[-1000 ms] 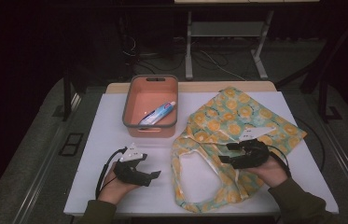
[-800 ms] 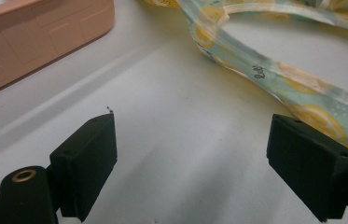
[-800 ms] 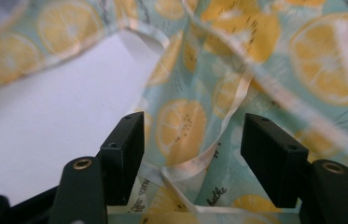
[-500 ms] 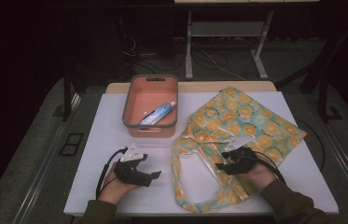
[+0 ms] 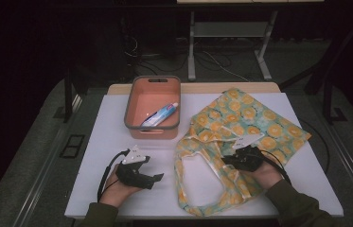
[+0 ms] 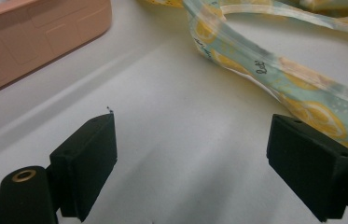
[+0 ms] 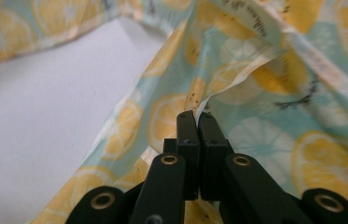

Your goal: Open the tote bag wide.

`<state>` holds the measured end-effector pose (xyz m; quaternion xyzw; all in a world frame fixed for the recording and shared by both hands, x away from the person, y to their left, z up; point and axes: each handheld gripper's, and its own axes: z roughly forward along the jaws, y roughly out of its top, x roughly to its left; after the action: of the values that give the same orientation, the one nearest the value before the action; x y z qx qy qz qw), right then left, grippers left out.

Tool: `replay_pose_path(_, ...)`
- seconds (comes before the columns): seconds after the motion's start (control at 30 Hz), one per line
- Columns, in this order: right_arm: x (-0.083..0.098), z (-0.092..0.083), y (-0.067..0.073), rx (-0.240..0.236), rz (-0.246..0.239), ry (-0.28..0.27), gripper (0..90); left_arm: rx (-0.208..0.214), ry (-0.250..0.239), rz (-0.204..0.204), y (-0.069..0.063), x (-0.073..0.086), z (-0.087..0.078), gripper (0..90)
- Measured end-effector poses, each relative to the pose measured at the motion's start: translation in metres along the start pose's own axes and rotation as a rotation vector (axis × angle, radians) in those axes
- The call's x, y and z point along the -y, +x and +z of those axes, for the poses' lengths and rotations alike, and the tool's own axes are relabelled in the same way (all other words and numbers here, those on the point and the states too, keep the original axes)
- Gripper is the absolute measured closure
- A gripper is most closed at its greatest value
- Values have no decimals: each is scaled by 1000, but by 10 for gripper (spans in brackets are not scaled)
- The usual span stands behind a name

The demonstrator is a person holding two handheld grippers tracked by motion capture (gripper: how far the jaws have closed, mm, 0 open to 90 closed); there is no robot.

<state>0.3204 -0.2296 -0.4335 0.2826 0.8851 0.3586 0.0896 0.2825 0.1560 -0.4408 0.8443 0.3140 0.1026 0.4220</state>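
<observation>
Since the earlier frames the right gripper (image 5: 233,158) has slid from the bag's right side toward the handle loop, sinking a little, and its jaws have just been closing; in the right gripper view they now meet, pinching a fold of the lemon-print tote bag (image 7: 274,84) at its edge. The left gripper (image 5: 153,176) has not moved: it rests at about 7 o'clock on the table, jaws spread wide with nothing between them, the white surface showing in the gap in the left gripper view.

The tote bag (image 5: 254,118) lies flat from the centre toward 3 o'clock, its handle (image 5: 188,189) looping down toward 6 o'clock. At about 11 o'clock from the bag stands a salmon-coloured bin (image 5: 153,106) with a toothpaste tube (image 5: 161,115) inside.

The white table (image 5: 103,142) stands on grey carpet; the room behind is dark, with a metal table frame (image 5: 231,33) and loose cables on the floor at 12 o'clock.
</observation>
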Motion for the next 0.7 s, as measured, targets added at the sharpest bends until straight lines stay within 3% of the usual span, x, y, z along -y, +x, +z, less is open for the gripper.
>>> replay_pose_path(0.33,-6,-36,-30,59,73,-149,888,2,-1,1,0,0,0,148)
replay_pose_path(0.7,-8,-52,-70,148,168,-229,889,5,-8,-4,1,1,0,144)
